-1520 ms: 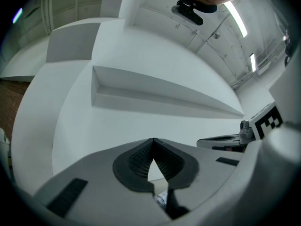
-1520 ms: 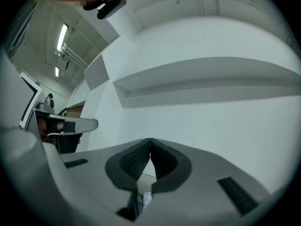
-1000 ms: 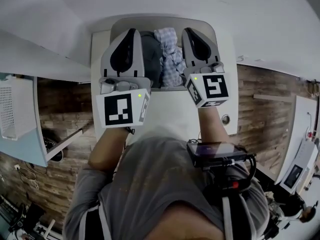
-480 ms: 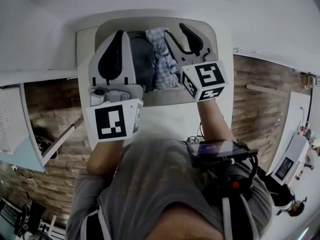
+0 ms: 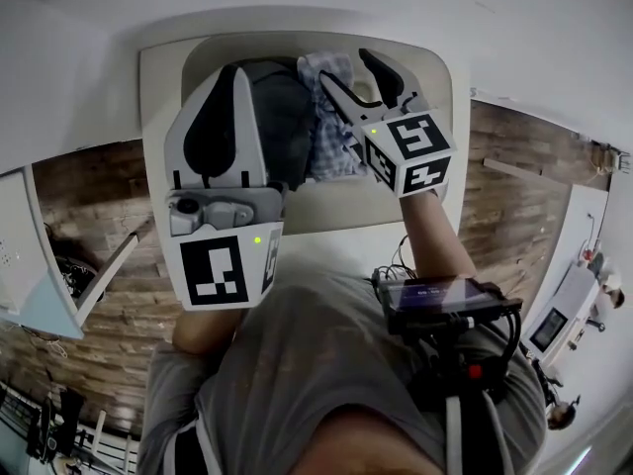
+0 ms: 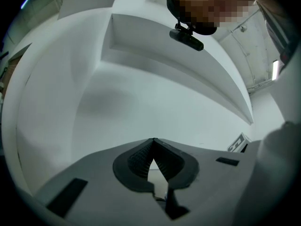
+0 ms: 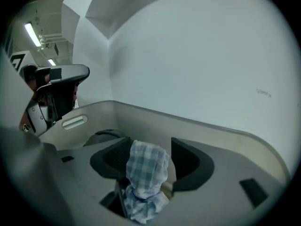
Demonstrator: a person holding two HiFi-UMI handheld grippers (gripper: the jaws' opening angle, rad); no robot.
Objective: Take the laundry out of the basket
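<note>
Lying in the basket [image 5: 331, 209] on the white table [image 5: 155, 85], the checkered cloth [image 7: 146, 171] stood bunched between the right tongs [image 7: 149, 160], whose jaws were opening around it. A dark garment [image 5: 282, 117] lay just left. The left tongs [image 6: 154, 144], closed and empty, hovered over the basket's left side.

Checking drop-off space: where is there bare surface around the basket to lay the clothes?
Bare white tabletop lies between the basket's near rim and the person, and a narrower strip runs along the basket's left side. Inside, the left and middle are crowded with the dark garment and the checked cloth.
</note>
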